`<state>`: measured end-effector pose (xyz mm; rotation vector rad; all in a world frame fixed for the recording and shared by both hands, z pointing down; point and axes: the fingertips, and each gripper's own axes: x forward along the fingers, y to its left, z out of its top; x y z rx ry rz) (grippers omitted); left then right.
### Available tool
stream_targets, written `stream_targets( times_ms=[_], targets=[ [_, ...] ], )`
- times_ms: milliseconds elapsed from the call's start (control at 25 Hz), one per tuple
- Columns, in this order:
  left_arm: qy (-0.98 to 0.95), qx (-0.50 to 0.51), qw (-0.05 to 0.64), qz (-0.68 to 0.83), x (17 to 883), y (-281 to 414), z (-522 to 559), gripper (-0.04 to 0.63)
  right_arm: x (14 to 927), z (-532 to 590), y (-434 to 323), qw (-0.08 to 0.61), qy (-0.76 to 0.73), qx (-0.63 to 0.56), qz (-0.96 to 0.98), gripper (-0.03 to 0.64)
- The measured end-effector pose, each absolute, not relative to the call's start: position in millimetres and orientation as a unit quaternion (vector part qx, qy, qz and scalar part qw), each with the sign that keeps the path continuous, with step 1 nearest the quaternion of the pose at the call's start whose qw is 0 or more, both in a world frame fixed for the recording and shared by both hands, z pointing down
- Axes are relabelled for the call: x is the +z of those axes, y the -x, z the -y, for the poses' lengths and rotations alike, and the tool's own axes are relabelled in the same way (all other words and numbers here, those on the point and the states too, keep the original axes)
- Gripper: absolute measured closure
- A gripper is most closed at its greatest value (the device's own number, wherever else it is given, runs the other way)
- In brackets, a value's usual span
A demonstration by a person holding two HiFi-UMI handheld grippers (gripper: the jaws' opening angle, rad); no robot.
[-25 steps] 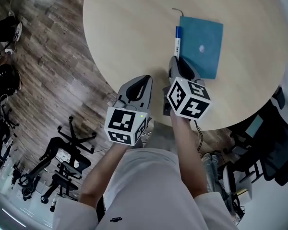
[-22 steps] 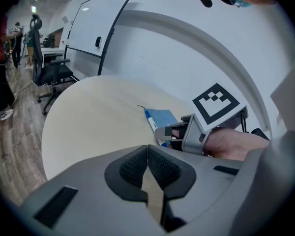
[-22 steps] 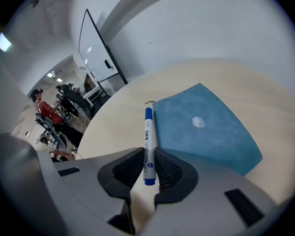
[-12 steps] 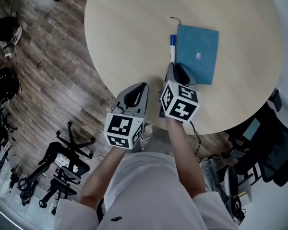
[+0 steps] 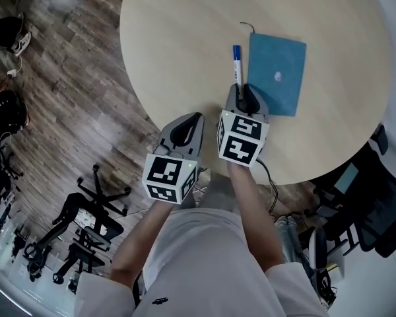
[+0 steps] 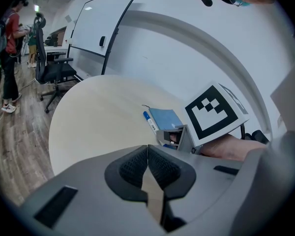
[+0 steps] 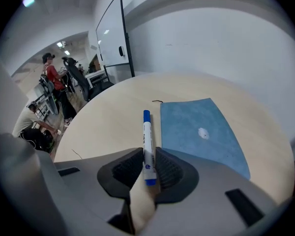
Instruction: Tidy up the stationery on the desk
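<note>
Nearest, by the table [image 5: 178, 38] edge: left gripper [image 6: 147, 149] pressed fully closed on nothing, parked just beside the right one. Next, right gripper [image 7: 148, 156]: has just been opening its jaws, now narrowly parted, and sits rolled squarer to the tabletop than a second ago. Between those jaws, flat on the wood: marker [image 7: 146, 132], tail in the gap, blue cap pointing away, apparently unsqueezed. Just right of it and beyond the tips: blue notebook [image 7: 199, 129], parallel, apart. Reads as a release, with the marker set alongside the notebook.
</note>
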<state>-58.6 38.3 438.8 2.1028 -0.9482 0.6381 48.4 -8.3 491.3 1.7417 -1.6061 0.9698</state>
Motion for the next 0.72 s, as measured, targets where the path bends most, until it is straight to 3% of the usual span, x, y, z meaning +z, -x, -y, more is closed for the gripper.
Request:
stream_targets(
  times_ms=[200,720],
  targets=[
    [-0.818,0.246,0.367,0.37,438,61,-37,0.574,489,4,-59,0.274,-0.674,0.37,0.578,0.531],
    [-0.818,0.244,0.368,0.37,436,66,-39,0.574,486,-2,-60,0.245,-0.698,0.387,0.55,0.514]
  ],
)
